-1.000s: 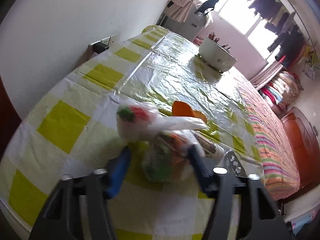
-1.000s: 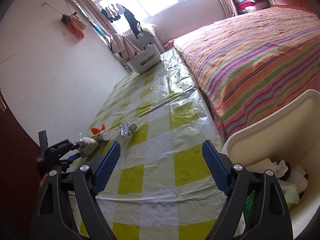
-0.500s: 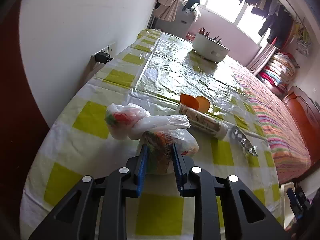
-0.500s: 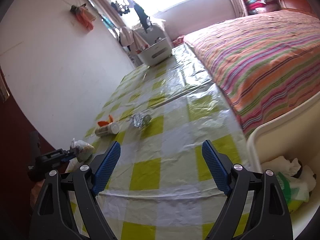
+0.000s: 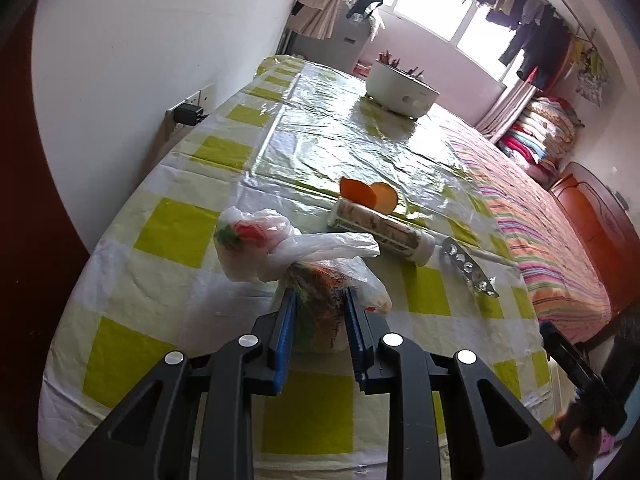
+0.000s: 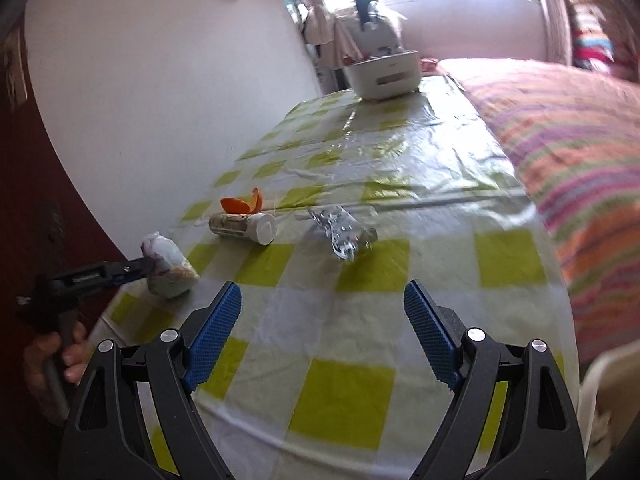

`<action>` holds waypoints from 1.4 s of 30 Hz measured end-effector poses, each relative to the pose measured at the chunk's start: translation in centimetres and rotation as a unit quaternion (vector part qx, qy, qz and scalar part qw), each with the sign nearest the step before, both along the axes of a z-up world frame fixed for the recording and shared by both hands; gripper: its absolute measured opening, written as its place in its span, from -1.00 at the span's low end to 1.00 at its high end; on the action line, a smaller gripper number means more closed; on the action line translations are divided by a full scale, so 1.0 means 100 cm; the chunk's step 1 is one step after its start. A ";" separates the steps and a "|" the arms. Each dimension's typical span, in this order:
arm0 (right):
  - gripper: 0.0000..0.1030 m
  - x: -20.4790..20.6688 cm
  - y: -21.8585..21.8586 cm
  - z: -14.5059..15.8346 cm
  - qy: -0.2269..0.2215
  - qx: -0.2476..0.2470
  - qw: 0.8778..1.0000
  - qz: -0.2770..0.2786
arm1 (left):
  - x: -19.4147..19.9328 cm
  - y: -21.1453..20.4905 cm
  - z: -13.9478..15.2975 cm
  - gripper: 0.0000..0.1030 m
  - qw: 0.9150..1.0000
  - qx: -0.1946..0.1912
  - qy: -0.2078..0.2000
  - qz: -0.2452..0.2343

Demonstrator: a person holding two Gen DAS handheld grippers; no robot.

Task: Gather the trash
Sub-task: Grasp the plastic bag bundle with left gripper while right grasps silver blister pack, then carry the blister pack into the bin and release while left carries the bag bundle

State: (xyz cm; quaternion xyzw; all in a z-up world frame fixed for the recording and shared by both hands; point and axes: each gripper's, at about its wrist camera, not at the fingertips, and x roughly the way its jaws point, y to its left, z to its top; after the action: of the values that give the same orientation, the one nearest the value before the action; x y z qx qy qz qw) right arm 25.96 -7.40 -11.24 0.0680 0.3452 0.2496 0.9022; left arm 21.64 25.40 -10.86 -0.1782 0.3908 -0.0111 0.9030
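Checked yellow-and-white tablecloth (image 5: 172, 228) under a clear plastic sheet covers a long table set along a white wall, with a striped bed on the other side.

Near end, wall-side corner: left gripper (image 5: 318, 312) is clenched on a bagged bundle of trash (image 5: 320, 288), thin white plastic around colourful wrappers. Its jaws have just been closing, and the bundle sits between the blue pads. The bundle rests on the cloth or just above it; cannot tell which. In the right wrist view the same bundle (image 6: 170, 266) shows at the near wall-side corner.

Right gripper (image 6: 322, 334) hangs released over the near end, nothing between its jaws.

Handling judgement: the bag looks light, soft and crushable, and the film is slippery. A hold on the bulky middle should be surer than on the loose knotted tail, which could slide out.

Further in, toward the middle: a tube-shaped container (image 5: 380, 232) lying on its side, two pieces of orange peel (image 5: 366, 196) just beyond it, and a foil blister pack (image 5: 468, 266) toward the bed-side edge.

Far end: a white pot (image 5: 400, 88).
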 end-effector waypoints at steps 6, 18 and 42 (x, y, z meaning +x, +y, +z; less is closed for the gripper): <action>0.60 0.040 0.026 0.015 -0.009 -0.048 0.998 0.031 | 0.001 -0.011 0.000 -0.54 1.000 -0.003 0.000 -0.026; 0.28 0.104 0.069 -0.032 0.063 -0.162 0.982 0.074 | 0.001 -0.017 0.001 -0.54 0.997 -0.031 0.000 -0.064; -0.28 0.039 0.026 0.000 0.047 0.006 0.997 0.059 | 0.002 0.032 0.003 0.11 0.993 -0.114 -0.001 0.022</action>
State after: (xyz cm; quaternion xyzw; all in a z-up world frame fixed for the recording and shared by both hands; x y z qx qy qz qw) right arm 29.85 -4.80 -11.25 0.0649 0.3889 0.3012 0.8682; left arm 21.87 28.63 -10.52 -0.2883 0.3819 -0.0356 0.8774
